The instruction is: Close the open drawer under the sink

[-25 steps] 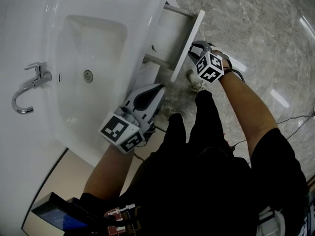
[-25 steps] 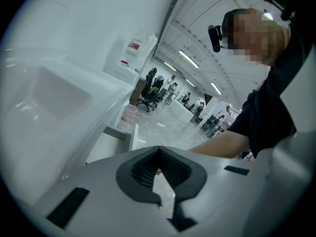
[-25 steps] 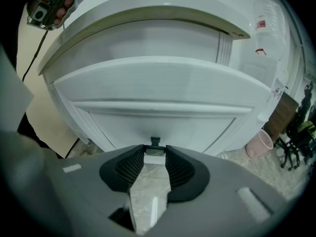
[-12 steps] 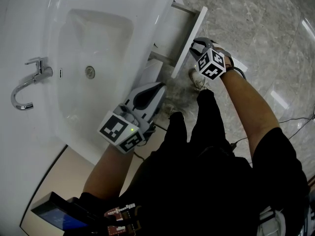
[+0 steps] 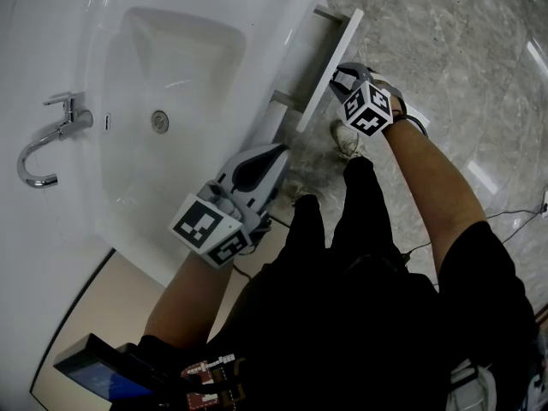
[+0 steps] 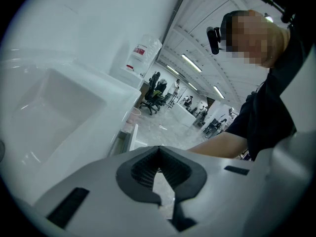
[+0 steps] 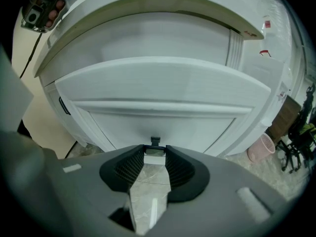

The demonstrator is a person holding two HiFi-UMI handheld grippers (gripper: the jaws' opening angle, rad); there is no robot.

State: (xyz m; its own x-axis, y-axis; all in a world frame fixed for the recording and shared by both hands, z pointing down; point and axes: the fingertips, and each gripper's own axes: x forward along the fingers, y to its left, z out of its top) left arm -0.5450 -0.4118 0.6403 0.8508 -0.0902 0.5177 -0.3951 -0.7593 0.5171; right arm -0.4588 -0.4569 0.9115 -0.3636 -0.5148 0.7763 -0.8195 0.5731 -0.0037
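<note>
The white drawer front [image 5: 330,68] sticks out a little from under the sink [image 5: 257,84], with only a thin strip of the drawer's side showing. My right gripper [image 5: 340,79] rests its tips against that front. In the right gripper view the drawer front [image 7: 158,95] fills the picture, and the right gripper [image 7: 155,154] is open with only the floor between its pads. My left gripper [image 5: 276,154] hangs by the sink's front edge, away from the drawer. In the left gripper view the left gripper [image 6: 158,151] has its tips together and holds nothing.
A chrome faucet [image 5: 43,148] stands at the basin's left. The person's shoe [image 5: 342,139] is on the marble floor below the drawer. A pink bin [image 7: 261,149] stands on the floor right of the vanity. A dark device [image 5: 94,371] shows at the lower left.
The drawer has slid in toward the vanity, and less of its inside shows. My right gripper has followed the drawer front. The left gripper has stayed put.
</note>
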